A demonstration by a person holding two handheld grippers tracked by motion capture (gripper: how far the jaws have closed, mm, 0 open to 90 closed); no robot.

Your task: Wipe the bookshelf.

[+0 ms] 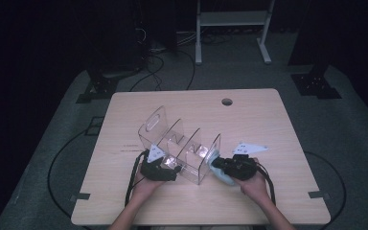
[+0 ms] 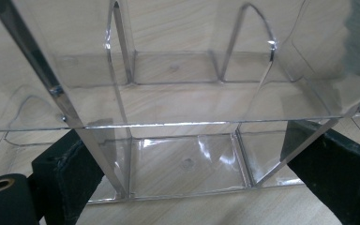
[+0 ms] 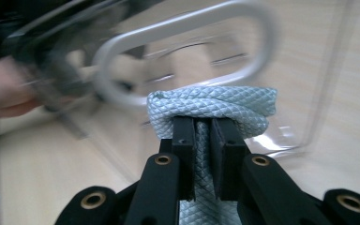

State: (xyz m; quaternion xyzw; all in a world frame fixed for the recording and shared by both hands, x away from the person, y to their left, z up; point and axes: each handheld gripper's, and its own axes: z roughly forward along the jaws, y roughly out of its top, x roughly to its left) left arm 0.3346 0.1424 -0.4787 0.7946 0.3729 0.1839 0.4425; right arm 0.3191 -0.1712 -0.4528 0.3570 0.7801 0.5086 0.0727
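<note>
Clear acrylic, one organizer [image 1: 179, 148], standing near the middle of the wooden desk [image 1: 268, 124], and I count three compartments split by two dividers, plus one end wall with a single oval handle cut-out at the far left. Two grippers are in play. On the left, the left gripper [image 1: 165, 165] has its jaws spread around the organizer's near-left corner; in the left gripper view the two black pads [image 2: 65, 180] sit either side of the clear walls, and whether they actually press I cannot tell. On the right, the right gripper [image 1: 220, 165] has its jaws pinching one light blue cloth [image 3: 213, 110], bunched in a quilted wad right against the organizer's near-right end wall. One cloth, one organizer, two hands at the near edge.
</note>
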